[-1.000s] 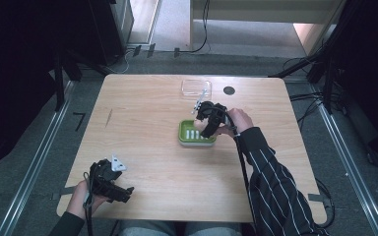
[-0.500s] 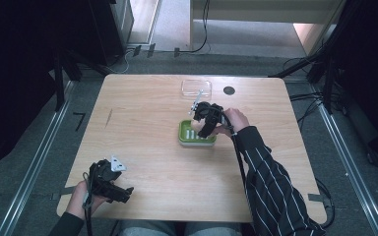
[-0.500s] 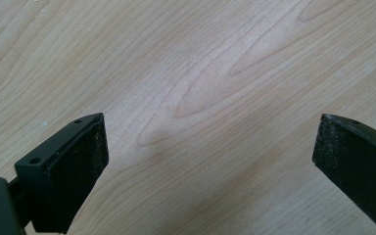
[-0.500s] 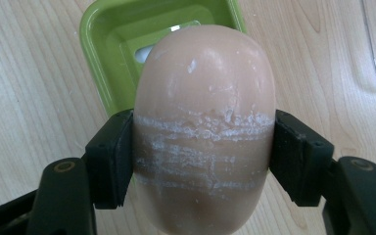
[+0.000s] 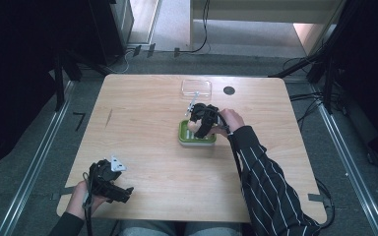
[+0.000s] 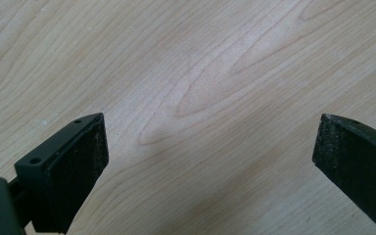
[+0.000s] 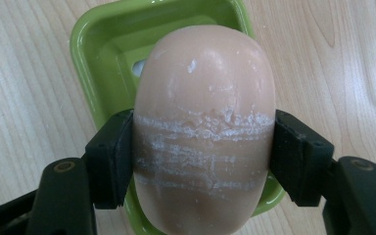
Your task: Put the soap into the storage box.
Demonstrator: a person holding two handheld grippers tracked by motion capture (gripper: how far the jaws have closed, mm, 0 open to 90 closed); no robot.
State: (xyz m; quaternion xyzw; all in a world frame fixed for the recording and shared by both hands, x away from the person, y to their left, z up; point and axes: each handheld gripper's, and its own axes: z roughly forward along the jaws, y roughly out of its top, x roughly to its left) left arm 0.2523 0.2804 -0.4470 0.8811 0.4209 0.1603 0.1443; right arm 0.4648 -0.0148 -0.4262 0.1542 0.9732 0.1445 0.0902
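1. Right gripper is clamped on a peach-coloured soap bar, one black pad pressing each long flank; in the right gripper view the bar's long axis runs from 6 to 12 o'clock, away from the hand.
2. Below the bar sits the green soap dish. Its rim shows at 10 to 12 o'clock around the soap and again at 5 o'clock, so the soap is over the dish hollow; whether it already touches the bottom cannot be told.
3. In the high view the dish lies near the table's middle, with the right gripper just over its 12 o'clock edge.
4. A clear lid rests at 12 o'clock from the dish, well apart, near the far table edge.
5. Left gripper waits at the near 7 o'clock corner, jaws wide apart over bare wood.
6. Judged from this, the right hand is far nearer; lowering should keep the bar's long axis aligned with the dish's.
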